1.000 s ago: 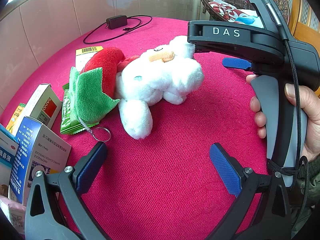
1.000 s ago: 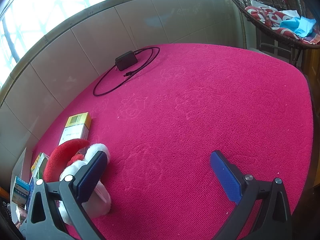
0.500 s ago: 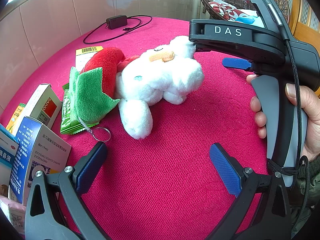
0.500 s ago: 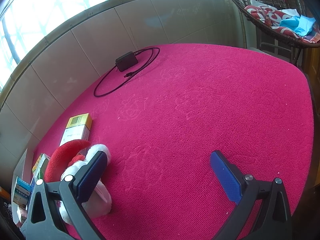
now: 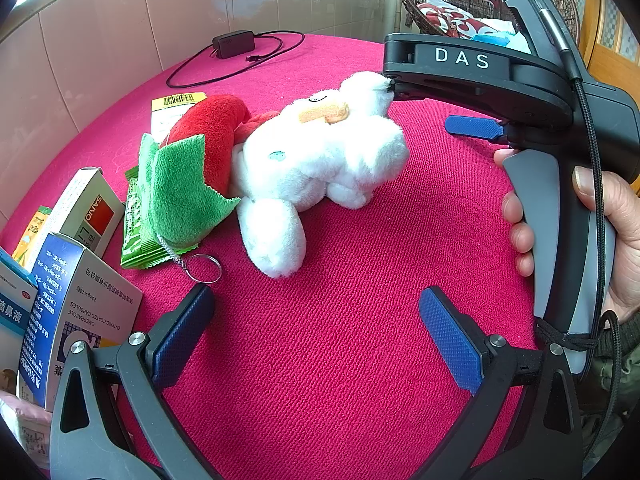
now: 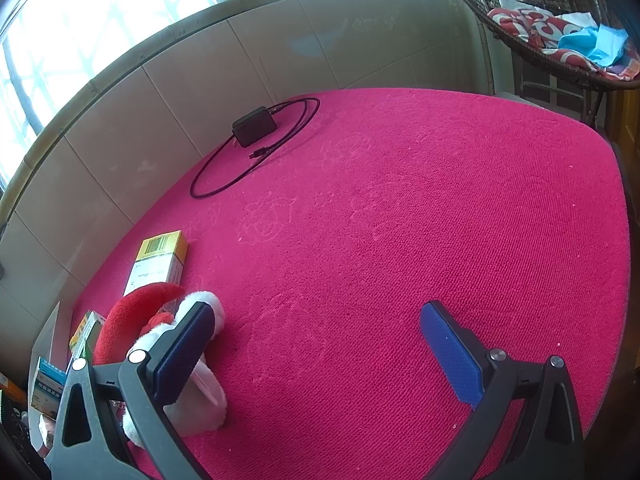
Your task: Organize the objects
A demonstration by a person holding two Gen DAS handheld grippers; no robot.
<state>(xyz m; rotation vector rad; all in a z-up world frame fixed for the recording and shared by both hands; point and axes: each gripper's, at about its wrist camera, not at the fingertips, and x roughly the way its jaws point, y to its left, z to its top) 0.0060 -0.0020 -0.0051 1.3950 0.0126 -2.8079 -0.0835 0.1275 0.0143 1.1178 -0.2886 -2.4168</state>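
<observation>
left wrist view: left gripper [image 5: 316, 300] is held wide open, empty, just short of one plush toy [image 5: 304, 160] lying on the pink cloth [image 5: 360, 360]; a grip across its white body is advised. right wrist view: right gripper [image 6: 316, 320] is spread open, empty, beside the toy; one charger [image 6: 255, 126] and one yellow box [image 6: 160, 264] are counted.

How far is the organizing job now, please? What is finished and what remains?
Nothing looks sorted yet. The plush toy, medicine boxes and green packet lie jumbled at one side of the pink cloth. Both the left gripper and right gripper are open and empty; the right one is beside the toy's head.
</observation>
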